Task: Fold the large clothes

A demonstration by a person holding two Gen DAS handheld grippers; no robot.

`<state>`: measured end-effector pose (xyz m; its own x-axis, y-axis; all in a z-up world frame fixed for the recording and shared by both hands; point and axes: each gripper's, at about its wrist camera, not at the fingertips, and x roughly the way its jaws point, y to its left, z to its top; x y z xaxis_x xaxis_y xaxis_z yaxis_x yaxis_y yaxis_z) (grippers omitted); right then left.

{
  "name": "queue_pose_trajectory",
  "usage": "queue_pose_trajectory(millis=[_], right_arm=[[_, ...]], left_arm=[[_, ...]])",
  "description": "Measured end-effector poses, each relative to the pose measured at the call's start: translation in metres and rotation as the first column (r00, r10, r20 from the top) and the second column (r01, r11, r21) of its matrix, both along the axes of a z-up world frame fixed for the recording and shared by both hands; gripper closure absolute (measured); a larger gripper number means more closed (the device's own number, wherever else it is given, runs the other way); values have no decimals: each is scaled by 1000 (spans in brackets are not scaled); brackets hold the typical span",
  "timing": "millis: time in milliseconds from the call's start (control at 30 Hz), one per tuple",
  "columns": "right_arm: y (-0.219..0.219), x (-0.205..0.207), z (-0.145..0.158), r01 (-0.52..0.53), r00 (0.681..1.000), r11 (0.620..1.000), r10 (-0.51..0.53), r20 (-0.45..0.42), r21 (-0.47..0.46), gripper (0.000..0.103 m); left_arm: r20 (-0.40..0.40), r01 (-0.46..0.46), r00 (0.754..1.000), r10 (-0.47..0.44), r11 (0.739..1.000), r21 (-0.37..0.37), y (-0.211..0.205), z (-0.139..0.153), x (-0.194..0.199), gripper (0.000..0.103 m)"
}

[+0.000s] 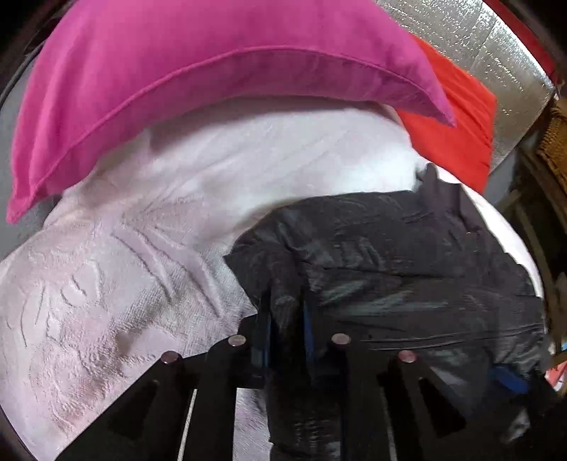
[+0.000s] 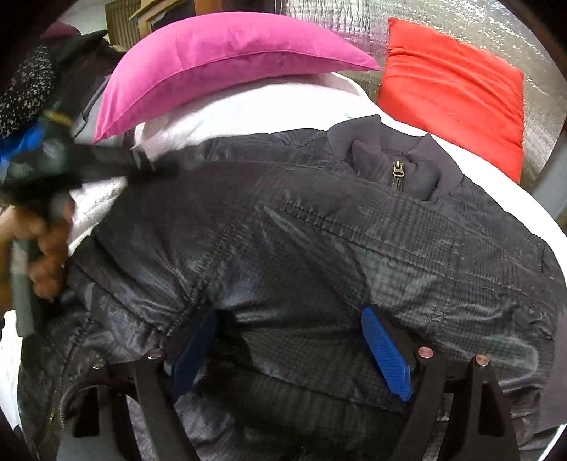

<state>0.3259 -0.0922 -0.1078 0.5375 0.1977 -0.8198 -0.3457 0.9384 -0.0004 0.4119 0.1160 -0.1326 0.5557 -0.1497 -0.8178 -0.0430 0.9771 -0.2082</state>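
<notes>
A black quilted jacket (image 2: 319, 248) lies spread on a white textured blanket (image 1: 124, 283), its zipped collar (image 2: 398, 170) at the far side. In the left wrist view my left gripper (image 1: 287, 319) is shut on a bunched fold at the jacket's (image 1: 389, 266) left edge, the blue pads close together with fabric pinched between them. In the right wrist view my right gripper (image 2: 290, 340) stands wide open over the jacket's lower part, with its blue pads (image 2: 384, 354) far apart and fabric lying between them, not pressed. A hand (image 2: 46, 255) holding the blurred left gripper shows at the left edge.
A pink pillow (image 1: 195, 71) lies across the far side of the blanket, and a red cushion (image 2: 453, 92) rests against a silver foil-faced wall (image 2: 460, 14). Dark clothes (image 2: 28, 85) are piled at the far left. Wooden furniture (image 1: 553, 142) stands off the right.
</notes>
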Motion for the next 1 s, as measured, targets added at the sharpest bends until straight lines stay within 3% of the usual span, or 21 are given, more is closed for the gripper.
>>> queue_pose_trajectory(millis=[100, 200, 267, 367, 500, 567, 700, 767, 867, 933, 1000], right_arm=[[0, -1, 0, 4, 1000, 1000, -4, -9, 2, 16], [-2, 2, -4, 10, 1000, 1000, -10, 1, 20, 15], [-11, 0, 4, 15, 1000, 996, -16, 5, 85, 16], [-51, -17, 32, 53, 998, 971, -61, 29, 235, 18], [-135, -38, 67, 166, 976, 932, -203, 84, 323, 16], [-187, -42, 72, 274, 944, 899, -319, 82, 342, 16], [-299, -38, 51, 518, 829, 750, -559, -25, 410, 16], [-333, -21, 26, 571, 806, 688, -573, -147, 448, 16], [-344, 1, 6, 573, 811, 666, -544, -216, 478, 19], [-339, 24, -1, 537, 841, 697, -491, -229, 475, 27], [-333, 45, -8, 530, 848, 733, -463, -259, 427, 80]], left_arm=[[55, -41, 998, 36, 995, 89, -9, 23, -10, 75], [166, -101, 984, 70, 977, 190, -19, 52, -32, 59], [223, -137, 971, 84, 963, 232, -28, 67, -50, 48], [275, -94, 961, 22, 963, 252, -58, 75, -74, 46], [264, 41, 959, -104, 971, 234, -120, 75, -89, 44], [243, 124, 953, -179, 966, 226, -151, 70, -95, 44], [215, 240, 931, -294, 940, 244, -216, 50, -103, 44], [184, 265, 930, -319, 927, 267, -232, 37, -100, 44], [113, 277, 941, -318, 919, 280, -240, 15, -94, 43], [124, 272, 940, -317, 918, 287, -240, 12, -99, 43], [121, 273, 940, -319, 915, 297, -242, 13, -98, 43]])
